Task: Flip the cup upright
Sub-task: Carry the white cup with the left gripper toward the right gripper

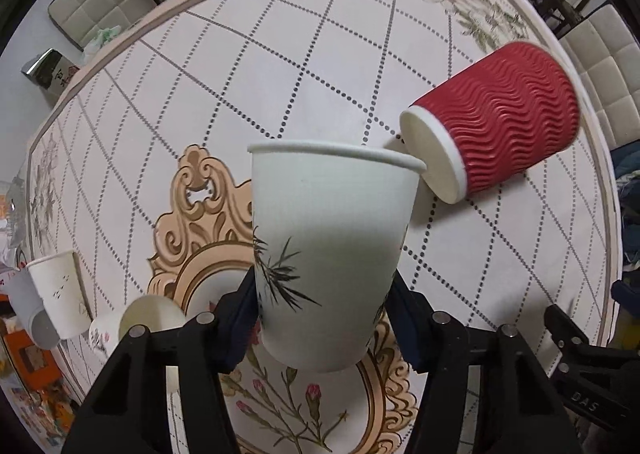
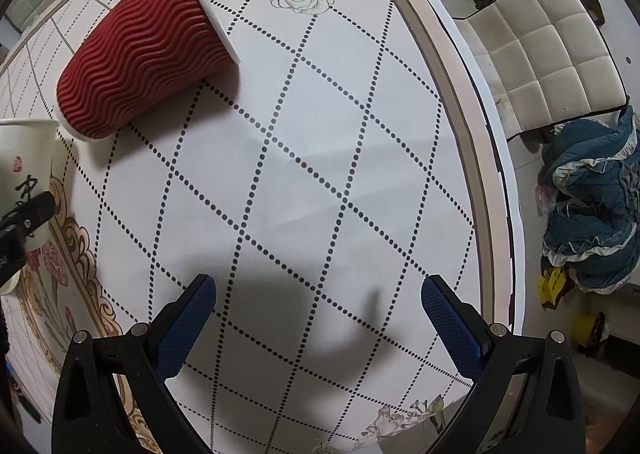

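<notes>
Calligraphy on white cup, right-wrist view only

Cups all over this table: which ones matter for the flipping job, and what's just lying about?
Part of the job:
- white paper cup, upright in the left gripper
- red ripple cup, on its side
- right gripper, open, empty

Lying about:
- blue quilt
- padded chair

Both wrist views close above the table, seemingly angled down, sharing the red cup.
</notes>
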Demonstrator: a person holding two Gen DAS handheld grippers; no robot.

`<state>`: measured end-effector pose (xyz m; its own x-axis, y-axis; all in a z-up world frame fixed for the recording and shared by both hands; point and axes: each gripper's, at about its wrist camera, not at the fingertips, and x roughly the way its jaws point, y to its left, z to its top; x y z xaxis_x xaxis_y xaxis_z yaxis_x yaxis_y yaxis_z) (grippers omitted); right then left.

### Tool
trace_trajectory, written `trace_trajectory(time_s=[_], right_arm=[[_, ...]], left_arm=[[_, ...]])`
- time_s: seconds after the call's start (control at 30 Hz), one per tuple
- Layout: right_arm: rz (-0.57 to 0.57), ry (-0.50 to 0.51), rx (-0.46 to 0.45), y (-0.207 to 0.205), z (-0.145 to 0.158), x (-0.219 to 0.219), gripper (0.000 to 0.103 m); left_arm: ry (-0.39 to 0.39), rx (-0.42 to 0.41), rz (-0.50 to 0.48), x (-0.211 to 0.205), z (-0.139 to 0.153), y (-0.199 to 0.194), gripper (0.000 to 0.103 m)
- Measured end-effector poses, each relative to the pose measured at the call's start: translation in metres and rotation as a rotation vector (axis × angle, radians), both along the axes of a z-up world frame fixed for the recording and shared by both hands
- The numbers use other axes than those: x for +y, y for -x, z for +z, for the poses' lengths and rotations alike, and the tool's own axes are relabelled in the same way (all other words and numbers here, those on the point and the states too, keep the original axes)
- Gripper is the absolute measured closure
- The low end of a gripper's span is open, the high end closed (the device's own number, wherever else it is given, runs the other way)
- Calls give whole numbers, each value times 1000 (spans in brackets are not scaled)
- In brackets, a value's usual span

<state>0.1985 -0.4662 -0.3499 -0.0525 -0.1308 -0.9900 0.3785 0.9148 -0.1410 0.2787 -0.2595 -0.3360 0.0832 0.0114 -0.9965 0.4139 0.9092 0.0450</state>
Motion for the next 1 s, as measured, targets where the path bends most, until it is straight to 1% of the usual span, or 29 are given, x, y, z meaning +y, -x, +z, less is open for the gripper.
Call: trace_trajectory(time_s=[0.13,0.3,0.43,0.53,0.63,0.73,0.77,0.8,0.9,1.0], right_arm=[[13,8,-18,8,12,11,0],[27,21,-51,27,33,34,0],[24,26,-62,48,45,51,0],[31,23,-63,67,50,69,0],[51,28,-63,85,50,90,0],[60,26,-62,100,45,108,0],[63,28,-60,105,43,114,0],[42,28,-63,107,40,113,0],[55,32,-53,115,34,124,0],[61,36,-41,122,27,130,0]], left_arm=[[25,-28,24,11,20,12,47],[50,-63,58,33,46,38,47],[66,-74,93,49,65,58,47],[73,-66,134,68,70,83,47],[75,-45,183,89,70,108,47],[85,0,246,112,59,125,47],[88,19,267,118,54,130,47],[96,43,294,124,47,135,47],[120,118,371,139,24,144,47],[123,164,419,146,4,154,47]])
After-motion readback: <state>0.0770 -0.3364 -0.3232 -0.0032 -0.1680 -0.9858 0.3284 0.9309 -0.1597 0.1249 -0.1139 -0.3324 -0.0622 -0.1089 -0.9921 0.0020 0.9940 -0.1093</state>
